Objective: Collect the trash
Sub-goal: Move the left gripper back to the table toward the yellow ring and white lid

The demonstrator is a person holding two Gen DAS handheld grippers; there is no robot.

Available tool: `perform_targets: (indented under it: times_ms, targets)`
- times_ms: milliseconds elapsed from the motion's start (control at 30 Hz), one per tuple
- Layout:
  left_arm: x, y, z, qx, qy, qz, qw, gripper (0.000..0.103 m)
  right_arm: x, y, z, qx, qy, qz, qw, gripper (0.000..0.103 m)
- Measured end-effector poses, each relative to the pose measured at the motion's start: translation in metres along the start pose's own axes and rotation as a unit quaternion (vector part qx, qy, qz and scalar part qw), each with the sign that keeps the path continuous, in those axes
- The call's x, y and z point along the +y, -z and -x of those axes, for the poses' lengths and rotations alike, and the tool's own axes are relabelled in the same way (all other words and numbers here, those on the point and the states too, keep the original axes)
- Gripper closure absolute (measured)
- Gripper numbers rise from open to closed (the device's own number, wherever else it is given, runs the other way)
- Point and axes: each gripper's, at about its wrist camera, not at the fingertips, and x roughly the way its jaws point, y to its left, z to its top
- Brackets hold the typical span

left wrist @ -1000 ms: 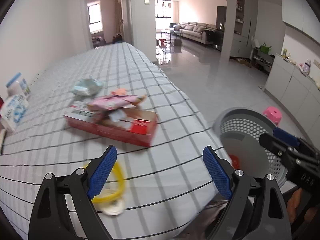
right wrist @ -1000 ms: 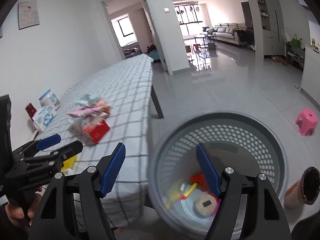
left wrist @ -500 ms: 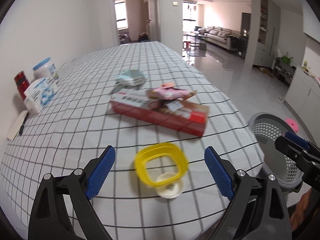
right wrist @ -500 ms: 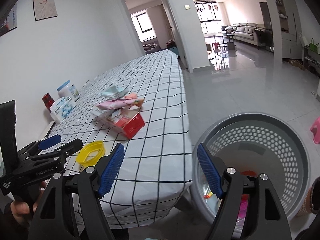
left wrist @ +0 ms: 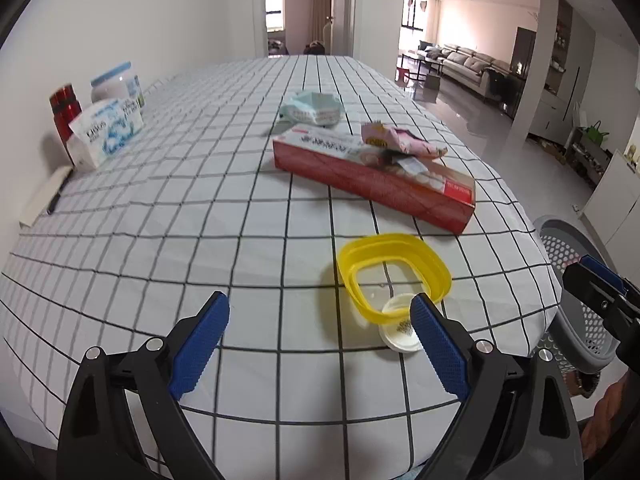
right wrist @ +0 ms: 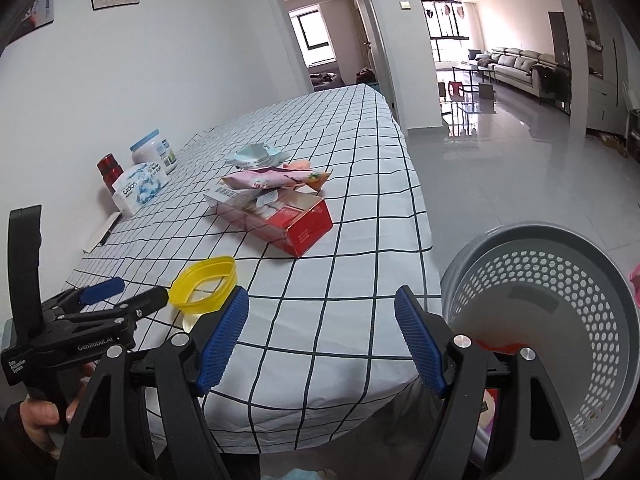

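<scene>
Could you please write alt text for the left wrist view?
The open left gripper hovers over a checked tablecloth, facing a yellow plastic ring and small white lid. Behind lie a red carton and pink wrapper.

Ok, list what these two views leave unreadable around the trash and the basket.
- Basket contents: right wrist view, rim and right gripper hide most.
- White lid: left wrist view, partly behind a left gripper finger.
- Red box print: too small.
- Basket: left wrist view, cut by the frame edge.
</scene>
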Motion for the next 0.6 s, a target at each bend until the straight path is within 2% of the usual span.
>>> perform_targets:
  times_ms: [233, 367, 600]
  targets:
    - [-0.018, 0.0, -0.013, 0.019, 0.032, 0.0, 0.9993, 0.013, -0.01, 0.003, 0.01, -0.007, 0.015, -0.009, 1.0, 0.031]
    - [-0.032, 0.0, -0.024, 0.029, 0.034, -0.008, 0.999, 0.013, -0.017, 0.004, 0.015, -0.011, 0.02, -0.018, 1.0, 0.031]
    - [-0.037, -0.007, -0.041, 0.047, 0.041, 0.008, 0.998, 0.013, -0.023, 0.006, 0.018, -0.011, 0.017, -0.026, 0.999, 0.031]
